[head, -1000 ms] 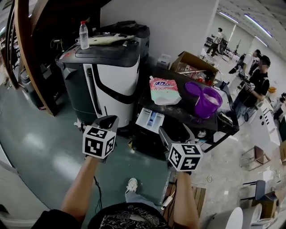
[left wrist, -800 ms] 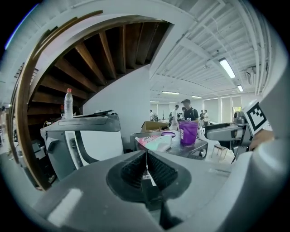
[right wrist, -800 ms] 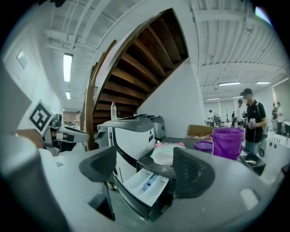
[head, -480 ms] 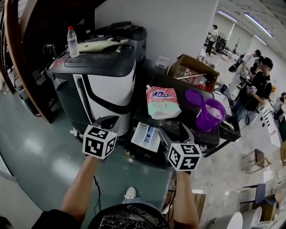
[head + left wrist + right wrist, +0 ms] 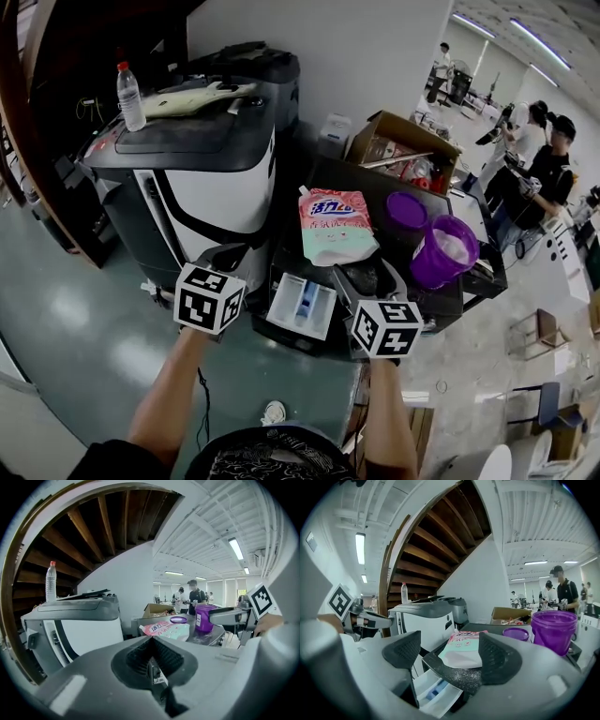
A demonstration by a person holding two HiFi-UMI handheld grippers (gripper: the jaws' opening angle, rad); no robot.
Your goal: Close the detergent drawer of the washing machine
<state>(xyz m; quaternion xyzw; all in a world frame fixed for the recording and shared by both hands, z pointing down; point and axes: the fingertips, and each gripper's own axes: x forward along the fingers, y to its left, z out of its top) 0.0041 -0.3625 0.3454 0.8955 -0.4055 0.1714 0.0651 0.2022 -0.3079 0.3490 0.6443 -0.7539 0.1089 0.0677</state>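
The white detergent drawer (image 5: 302,307) sticks out open from the front of the dark washing machine (image 5: 469,298), with blue showing inside it. My right gripper (image 5: 367,272) is open, just right of the drawer and over the machine's front edge. In the right gripper view the drawer (image 5: 435,693) lies low between the spread pads of that gripper (image 5: 451,656). My left gripper (image 5: 228,253) hangs left of the drawer, apart from it. Its jaws (image 5: 151,660) are shut on nothing.
On the washer's top lie a pink and green detergent pouch (image 5: 336,225), a purple bucket (image 5: 441,248) and a purple lid (image 5: 406,211). A large black and white machine (image 5: 206,178) with a water bottle (image 5: 127,94) stands left. A cardboard box (image 5: 398,145) and people (image 5: 544,169) are behind.
I have come closer to the washing machine. The drawer has slid down the head view and now lies between the two grippers. Neither gripper's jaws have changed.
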